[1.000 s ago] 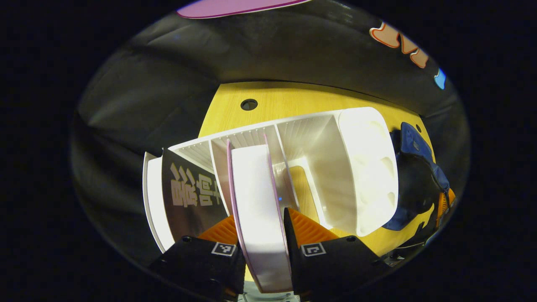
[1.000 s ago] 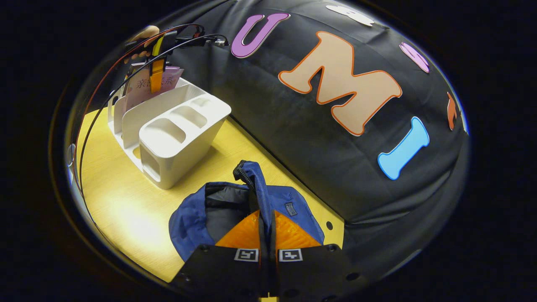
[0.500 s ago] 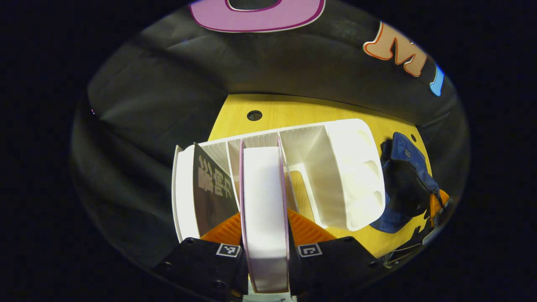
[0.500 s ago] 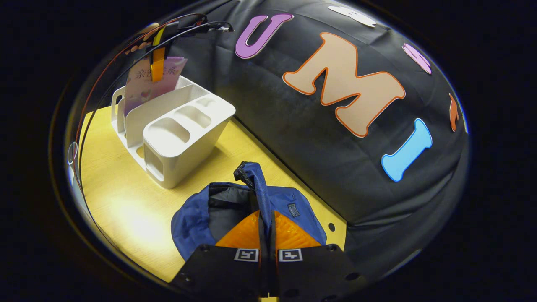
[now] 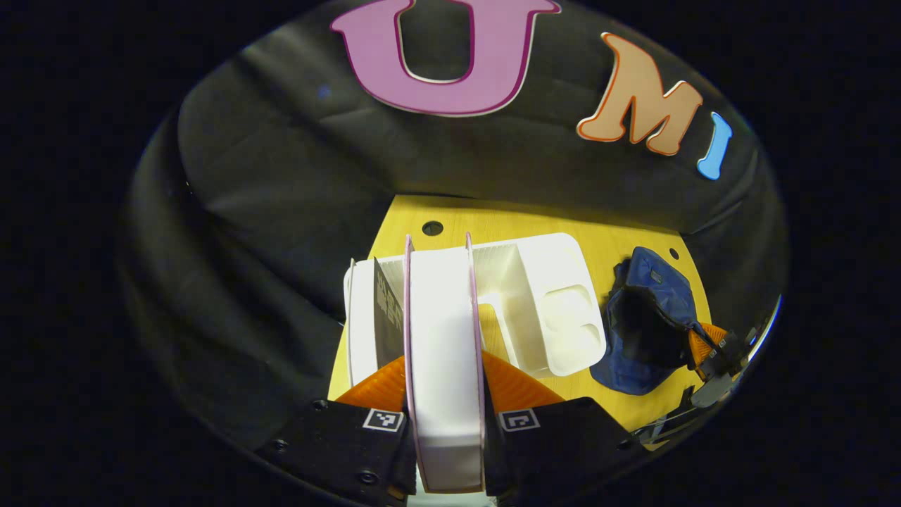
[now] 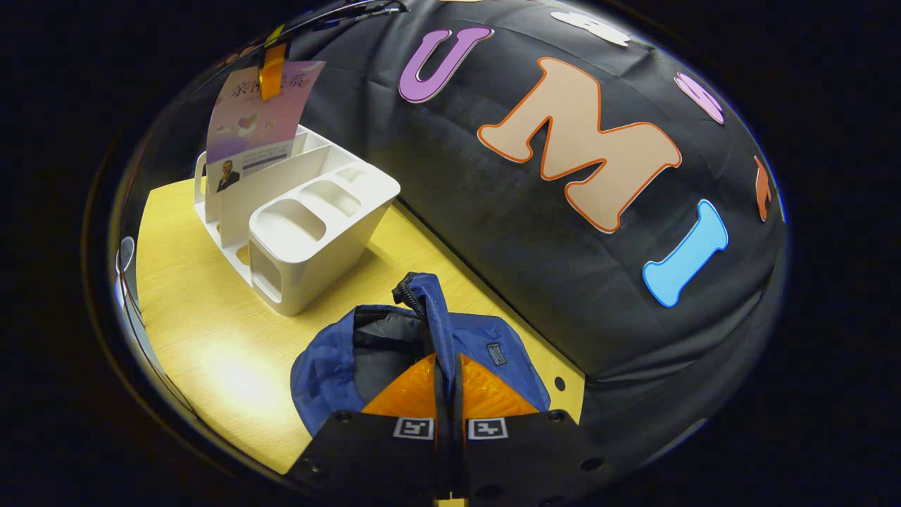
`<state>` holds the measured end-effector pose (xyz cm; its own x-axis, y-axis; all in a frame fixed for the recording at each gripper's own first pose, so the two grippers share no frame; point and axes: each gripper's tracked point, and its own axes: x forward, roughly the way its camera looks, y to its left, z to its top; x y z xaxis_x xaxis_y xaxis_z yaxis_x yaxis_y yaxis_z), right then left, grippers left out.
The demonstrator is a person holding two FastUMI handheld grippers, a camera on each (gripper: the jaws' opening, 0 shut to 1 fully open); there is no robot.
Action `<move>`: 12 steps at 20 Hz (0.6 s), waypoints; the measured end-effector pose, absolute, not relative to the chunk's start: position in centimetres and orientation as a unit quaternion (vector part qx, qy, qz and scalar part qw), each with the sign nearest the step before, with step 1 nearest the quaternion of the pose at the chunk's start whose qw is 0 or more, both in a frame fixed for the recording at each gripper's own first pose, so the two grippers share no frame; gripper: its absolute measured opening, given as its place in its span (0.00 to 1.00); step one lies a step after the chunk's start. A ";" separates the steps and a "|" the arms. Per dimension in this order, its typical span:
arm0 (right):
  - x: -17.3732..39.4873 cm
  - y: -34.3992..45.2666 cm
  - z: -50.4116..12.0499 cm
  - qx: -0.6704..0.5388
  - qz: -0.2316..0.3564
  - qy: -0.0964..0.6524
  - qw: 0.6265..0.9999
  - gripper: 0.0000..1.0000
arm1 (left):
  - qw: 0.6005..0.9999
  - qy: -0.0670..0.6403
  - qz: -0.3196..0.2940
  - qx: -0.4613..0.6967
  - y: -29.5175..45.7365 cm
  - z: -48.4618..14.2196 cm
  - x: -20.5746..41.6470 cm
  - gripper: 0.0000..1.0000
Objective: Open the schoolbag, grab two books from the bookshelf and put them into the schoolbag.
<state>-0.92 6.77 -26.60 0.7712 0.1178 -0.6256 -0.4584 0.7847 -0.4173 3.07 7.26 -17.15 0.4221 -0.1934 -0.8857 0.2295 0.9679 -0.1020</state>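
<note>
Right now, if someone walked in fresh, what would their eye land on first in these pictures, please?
Probably the pink-covered book, lifted most of the way out of the white bookshelf at the table's far end, clamped by the left gripper. Next, the blue schoolbag nearer by on the yellow table, its opening held up by the right gripper.

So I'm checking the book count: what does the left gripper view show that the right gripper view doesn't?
Left gripper view: a dark-covered book standing in the bookshelf, beside the pink-edged book in the left gripper.

Right gripper view: that lifted book's pink front cover, and the right gripper shut on the schoolbag rim.

Both: bookshelf, open schoolbag, wooden table.
</note>
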 end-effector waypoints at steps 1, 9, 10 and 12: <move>-1.0 6.8 -26.5 -0.286 0.163 0.297 0.896 0.04 | 0.847 0.516 -0.126 0.014 7.1 -16.4 3.0 0.34; -1.5 6.8 -26.5 -0.286 0.178 0.293 0.895 0.03 | 0.867 0.475 -0.141 -0.049 5.1 -11.6 0.3 0.34; -1.4 6.8 -26.3 -0.282 0.178 0.292 0.897 0.04 | 0.866 0.476 -0.143 -0.060 4.6 -11.4 -0.2 0.35; -1.5 6.7 -26.0 -0.269 0.182 0.290 0.900 0.03 | 0.864 0.473 -0.145 -0.088 3.9 -11.2 -1.0 0.34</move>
<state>-1.49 6.69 -26.05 0.7652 0.1717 -0.6205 -0.4837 0.7893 -0.3781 -1.04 3.95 -11.23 0.5103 -0.3341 -0.7924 0.1670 0.9424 -0.2898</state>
